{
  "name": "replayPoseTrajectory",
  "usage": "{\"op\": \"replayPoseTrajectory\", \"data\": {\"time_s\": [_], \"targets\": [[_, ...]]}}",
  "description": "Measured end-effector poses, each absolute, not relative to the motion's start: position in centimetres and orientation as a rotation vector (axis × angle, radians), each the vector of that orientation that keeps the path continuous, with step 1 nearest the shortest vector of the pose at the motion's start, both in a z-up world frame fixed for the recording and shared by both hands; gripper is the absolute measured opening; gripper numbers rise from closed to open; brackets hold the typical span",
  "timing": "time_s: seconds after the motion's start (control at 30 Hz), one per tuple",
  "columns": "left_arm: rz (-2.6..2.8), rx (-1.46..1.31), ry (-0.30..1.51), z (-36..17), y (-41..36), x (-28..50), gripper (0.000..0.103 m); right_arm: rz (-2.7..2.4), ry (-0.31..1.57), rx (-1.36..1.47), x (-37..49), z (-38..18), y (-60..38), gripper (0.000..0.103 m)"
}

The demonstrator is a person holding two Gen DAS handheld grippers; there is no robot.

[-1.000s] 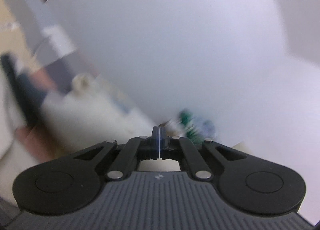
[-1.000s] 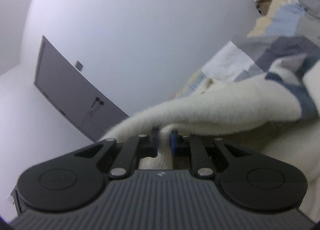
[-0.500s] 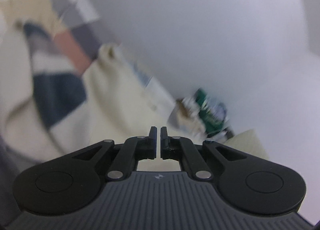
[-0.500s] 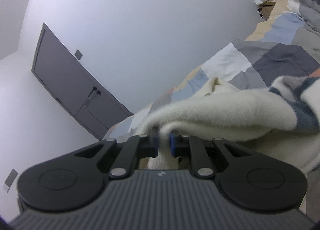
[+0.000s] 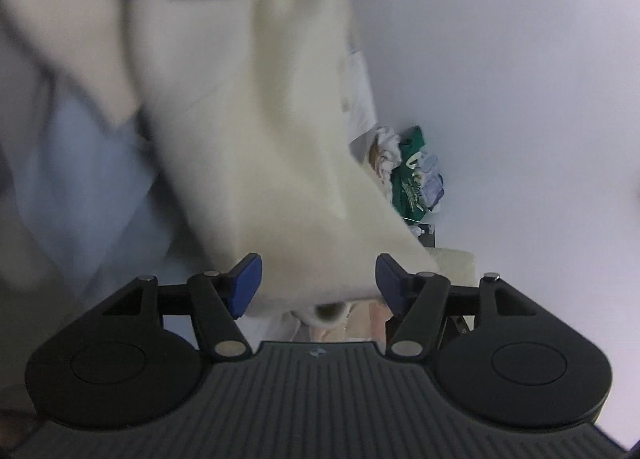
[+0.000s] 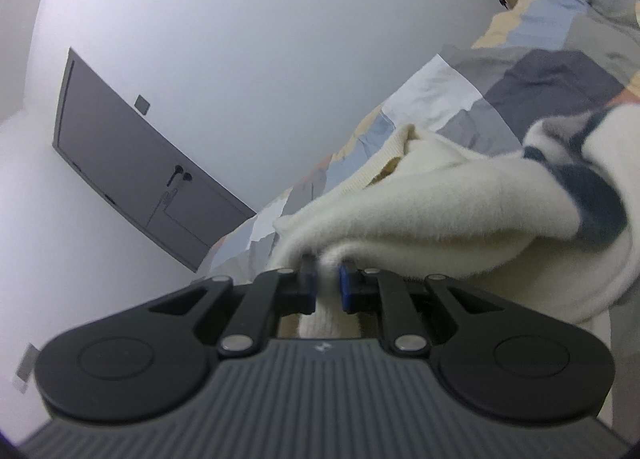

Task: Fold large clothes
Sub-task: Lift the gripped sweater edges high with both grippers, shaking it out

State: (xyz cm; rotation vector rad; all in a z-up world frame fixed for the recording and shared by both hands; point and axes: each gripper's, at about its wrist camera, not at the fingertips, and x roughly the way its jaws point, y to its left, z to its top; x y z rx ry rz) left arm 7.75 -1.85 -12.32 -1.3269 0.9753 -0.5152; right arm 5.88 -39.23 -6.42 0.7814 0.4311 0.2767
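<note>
A cream sweater (image 6: 440,211) is spread on a patchwork bed (image 6: 436,91) toward 2 o'clock, clamped by the right gripper (image 6: 328,287). The left gripper (image 5: 318,279) is opening, cream cloth lying loose between its jaws.

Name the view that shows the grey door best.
The right wrist view. The grey door sits in the white wall at left, sharp, handle visible, beyond the right gripper clamped on the cream sweater. The left wrist view shows no door, only blurred sweater and wall.
</note>
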Motion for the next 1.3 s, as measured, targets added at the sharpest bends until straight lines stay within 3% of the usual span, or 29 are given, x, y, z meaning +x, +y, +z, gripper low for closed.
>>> {"op": "replayPoseTrajectory", "data": {"time_s": [0.23,0.4,0.43,0.53,0.77,1.3], "targets": [[-0.371,-1.326,1.099,-15.3,-2.1,8.1,0.068,0.282,0.449,0.866,6.5,-8.0,-40.3,0.015],[-0.383,-1.292,1.076,-16.6,-3.5,10.6,0.066,0.275,0.455,0.864,7.1,-8.7,-40.3,0.015],[-0.368,-1.251,1.047,-16.4,-3.6,11.2,0.058,0.271,0.456,0.852,7.2,-8.7,-40.2,0.015],[-0.335,-1.158,0.99,-15.6,-3.4,11.9,0.014,0.247,0.466,0.822,7.6,-8.9,-40.1,0.015],[-0.398,-1.091,0.58,-7.7,0.2,8.3,0.012,0.258,0.39,0.753,6.4,-7.5,-39.6,0.015],[-0.642,-0.906,0.2,10.3,2.2,2.1,0.011,0.459,0.09,0.595,-1.6,7.2,-39.0,0.014]]}}
